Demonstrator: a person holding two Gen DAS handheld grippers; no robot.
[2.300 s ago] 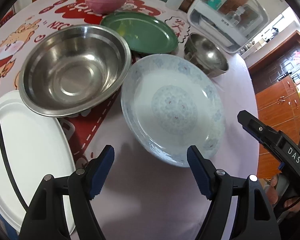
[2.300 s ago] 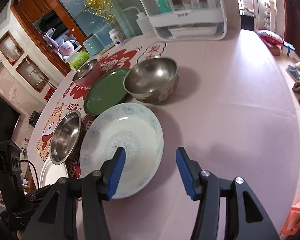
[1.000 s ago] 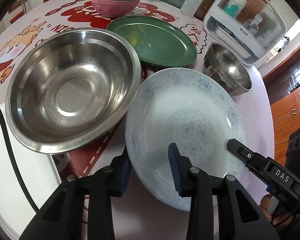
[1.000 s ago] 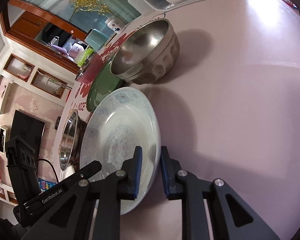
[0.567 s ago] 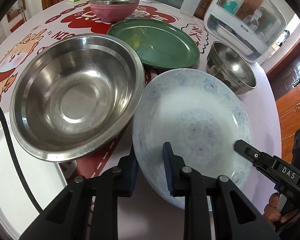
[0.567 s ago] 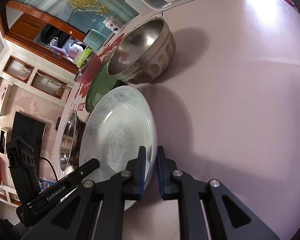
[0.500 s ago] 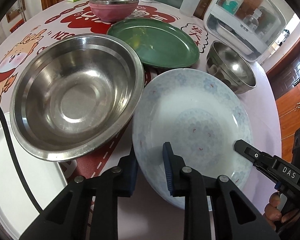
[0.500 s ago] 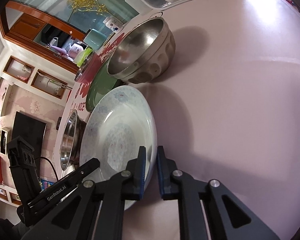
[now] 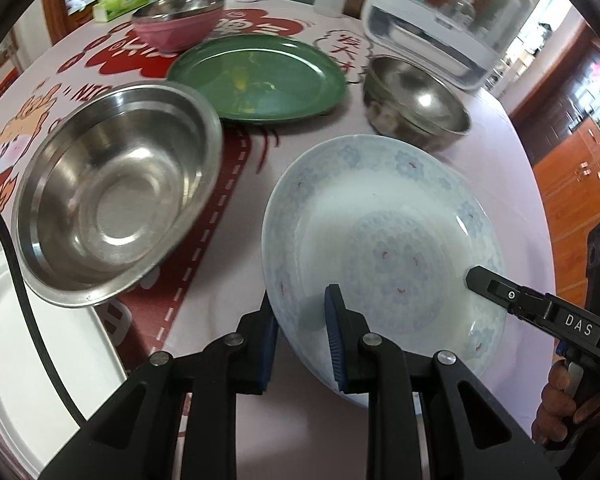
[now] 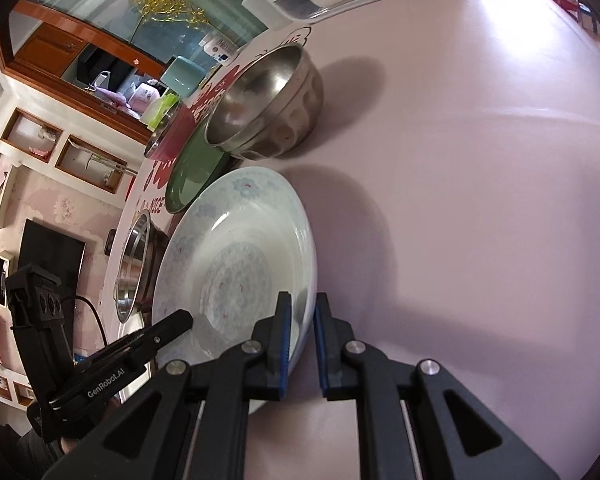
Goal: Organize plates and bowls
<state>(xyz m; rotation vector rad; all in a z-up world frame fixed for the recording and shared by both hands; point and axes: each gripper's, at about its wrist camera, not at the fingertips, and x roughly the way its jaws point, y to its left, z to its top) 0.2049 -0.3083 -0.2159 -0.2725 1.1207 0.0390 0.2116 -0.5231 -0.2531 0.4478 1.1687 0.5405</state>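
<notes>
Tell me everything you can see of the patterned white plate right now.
The plate is round, shallow and glossy, ceramic by its look, white with pale blue flowers round the rim, a blue medallion and small red flecks in the centre. It is empty and tilted. The left tool and the right tool each clamp its near rim.

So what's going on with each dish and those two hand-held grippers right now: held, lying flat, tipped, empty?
Floral plate: gripped at its rim by both hand-held grippers, tilted.
Left hand-held gripper: shut on the plate's rim.
Right hand-held gripper: shut on the plate's rim.
Large steel bowl: upright, empty.
Small steel bowl: upright, empty.
Green plate: flat on the table.
Pink bowl: upright; contents cannot be told.
White tray: flat, bare.
</notes>
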